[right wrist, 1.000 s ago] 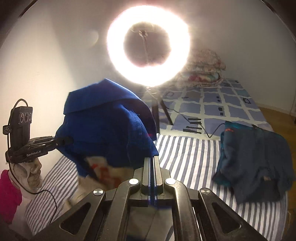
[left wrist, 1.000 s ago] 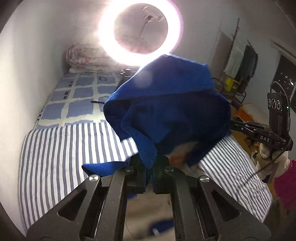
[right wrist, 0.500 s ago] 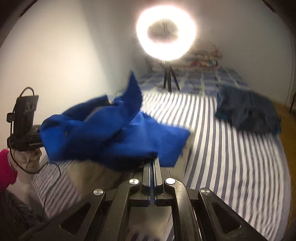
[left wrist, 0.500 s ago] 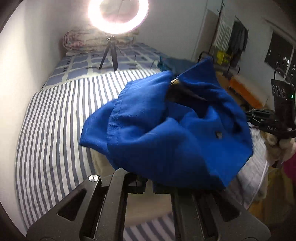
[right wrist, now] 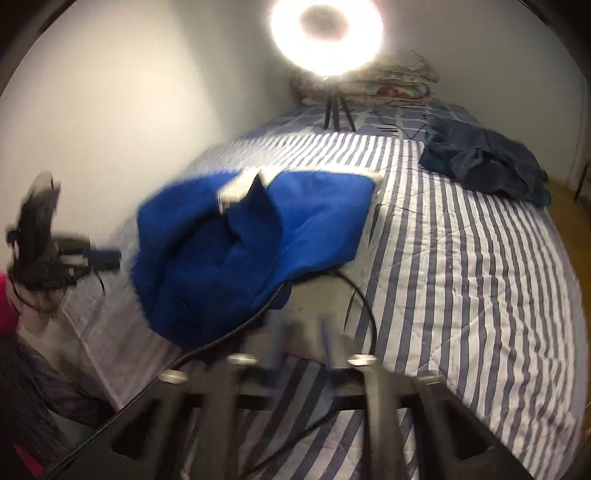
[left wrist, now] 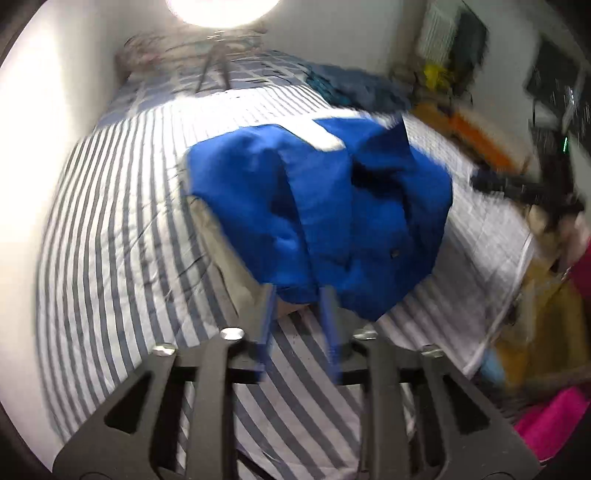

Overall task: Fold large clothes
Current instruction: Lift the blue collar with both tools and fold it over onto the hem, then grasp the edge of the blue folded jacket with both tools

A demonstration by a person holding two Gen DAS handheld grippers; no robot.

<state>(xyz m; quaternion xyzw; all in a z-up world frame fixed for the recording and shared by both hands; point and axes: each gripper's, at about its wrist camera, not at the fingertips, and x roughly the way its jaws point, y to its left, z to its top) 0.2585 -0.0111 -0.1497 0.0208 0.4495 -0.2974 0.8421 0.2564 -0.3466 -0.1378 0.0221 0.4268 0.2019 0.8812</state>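
Blue garment lies bunched on the striped bed, just ahead of both grippers. It's doubled over loosely, not a tidy fold; I judge squaring and smoothing are left. Left gripper: jaws opening, part-way apart, the cloth's near edge at the tips, no grip that I can see. Right gripper: jaws opening too, blurred, nothing between them. Dark garment heaped far ahead to the right, unfolded. No containers in sight

garment on bed, clothes pile behind, ring light farthest back
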